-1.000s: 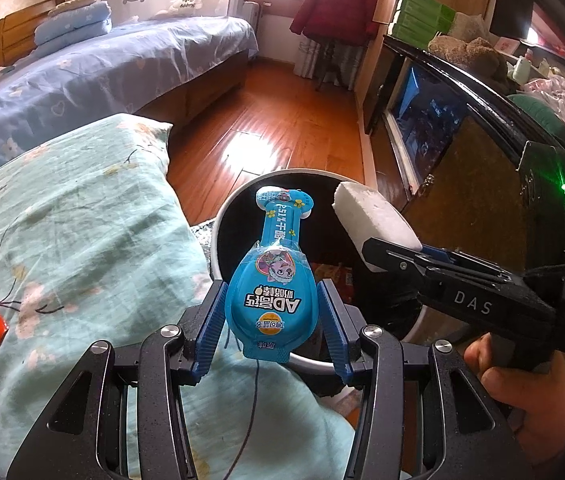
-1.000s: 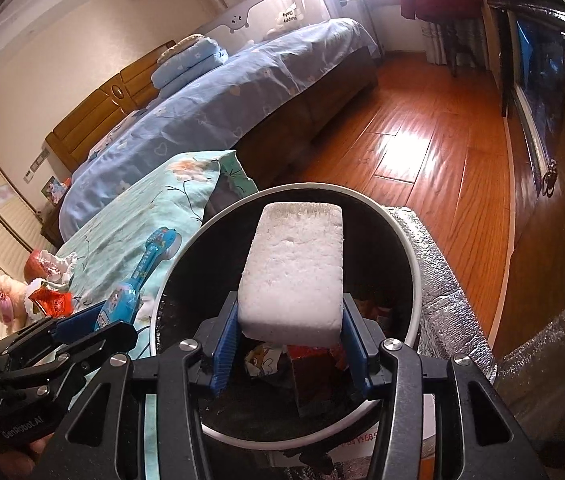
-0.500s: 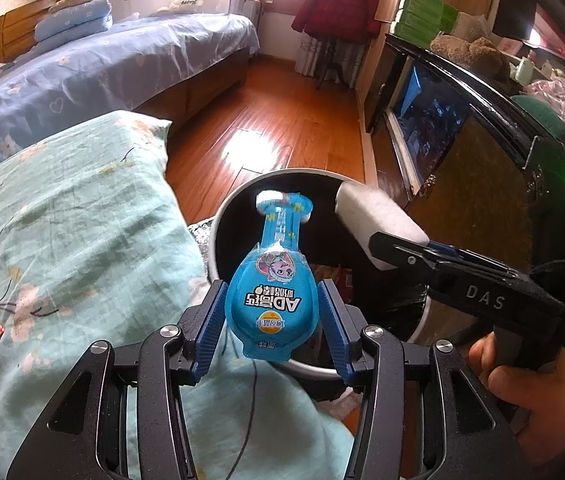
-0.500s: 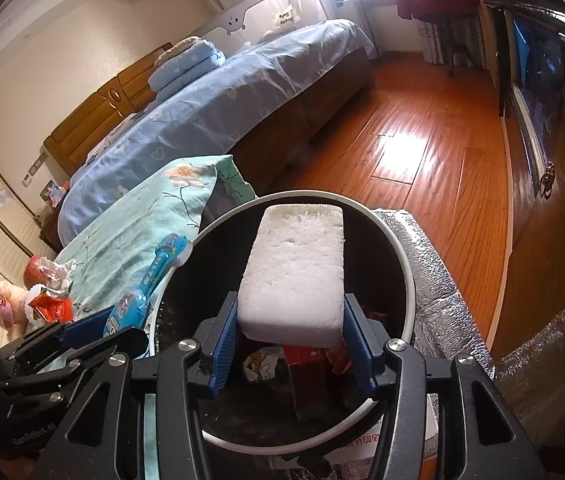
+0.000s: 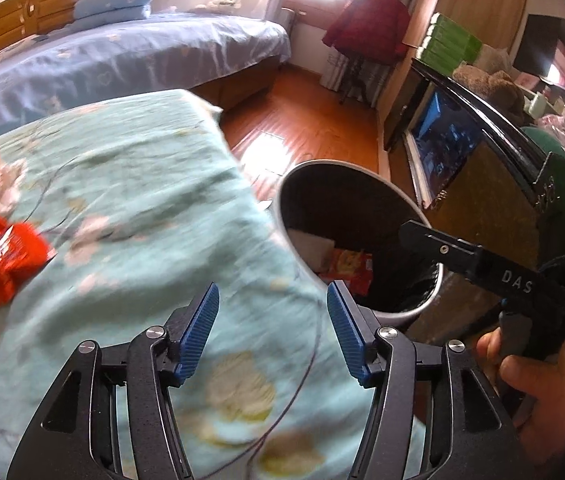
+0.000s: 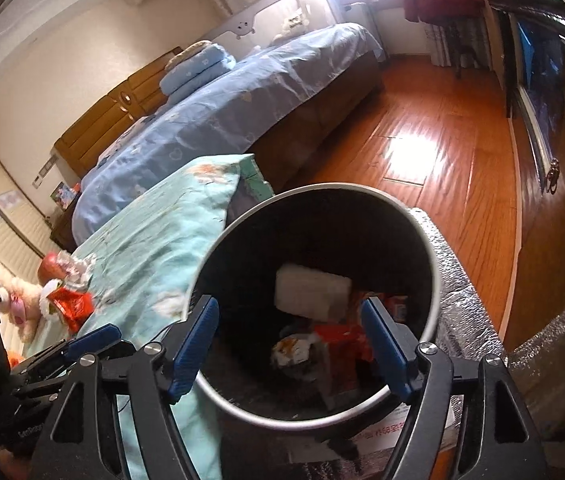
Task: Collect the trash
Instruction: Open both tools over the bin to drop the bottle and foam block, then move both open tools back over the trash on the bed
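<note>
the quilt (image 5: 130,208) spreads left of the bin (image 6: 434,280), touching its rim; the bin already holds a white block (image 6: 310,292) and wrappers; the next trash, a red wrapper (image 5: 4,248), lies on the quilt well left of the left gripper (image 5: 270,332), long axis seemingly slanting down-left though blurred; the left hand is plainly nearer; its jaws are opening, nothing between them; the right gripper (image 6: 290,344) hangs over the bin, jaws opening, empty.

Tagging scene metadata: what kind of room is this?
Most likely a home bedroom: a bed with blue sheets, folded quilts by its wooden headboard, and hardwood flooring.
</note>
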The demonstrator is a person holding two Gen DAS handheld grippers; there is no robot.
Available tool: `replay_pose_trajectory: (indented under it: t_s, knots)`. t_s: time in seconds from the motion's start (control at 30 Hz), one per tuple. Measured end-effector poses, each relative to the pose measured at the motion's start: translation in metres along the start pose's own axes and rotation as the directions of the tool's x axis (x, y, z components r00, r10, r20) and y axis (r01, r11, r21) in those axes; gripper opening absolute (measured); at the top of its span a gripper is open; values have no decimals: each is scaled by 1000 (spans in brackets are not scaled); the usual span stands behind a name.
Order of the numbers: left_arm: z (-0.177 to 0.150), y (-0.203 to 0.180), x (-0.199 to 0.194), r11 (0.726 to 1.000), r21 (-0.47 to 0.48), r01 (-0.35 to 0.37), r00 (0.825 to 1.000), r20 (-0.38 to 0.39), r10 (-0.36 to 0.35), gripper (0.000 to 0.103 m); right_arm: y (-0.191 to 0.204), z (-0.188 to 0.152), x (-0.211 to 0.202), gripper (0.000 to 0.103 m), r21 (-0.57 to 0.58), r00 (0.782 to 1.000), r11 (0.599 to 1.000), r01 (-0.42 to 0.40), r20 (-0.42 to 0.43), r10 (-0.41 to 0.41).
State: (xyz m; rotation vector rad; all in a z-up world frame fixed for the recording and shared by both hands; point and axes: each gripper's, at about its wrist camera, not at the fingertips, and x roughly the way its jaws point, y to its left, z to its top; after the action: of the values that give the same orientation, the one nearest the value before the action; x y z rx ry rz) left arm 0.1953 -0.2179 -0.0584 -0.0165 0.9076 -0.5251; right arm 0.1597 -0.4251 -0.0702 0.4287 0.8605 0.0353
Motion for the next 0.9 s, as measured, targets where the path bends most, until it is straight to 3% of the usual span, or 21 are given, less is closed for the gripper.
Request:
replay_pose_trajectory:
  t_s: [0.4, 0.9]
  knots:
    - [-38, 65, -46, 988, -124, -94, 995, 33, 99, 57, 64, -26, -2, 79, -81, 994, 991, -106, -28, 104]
    - [-72, 154, -90, 938, -278, -210, 972, 44, 231, 58, 145, -56, 20, 85, -195, 977, 960, -201, -115, 182]
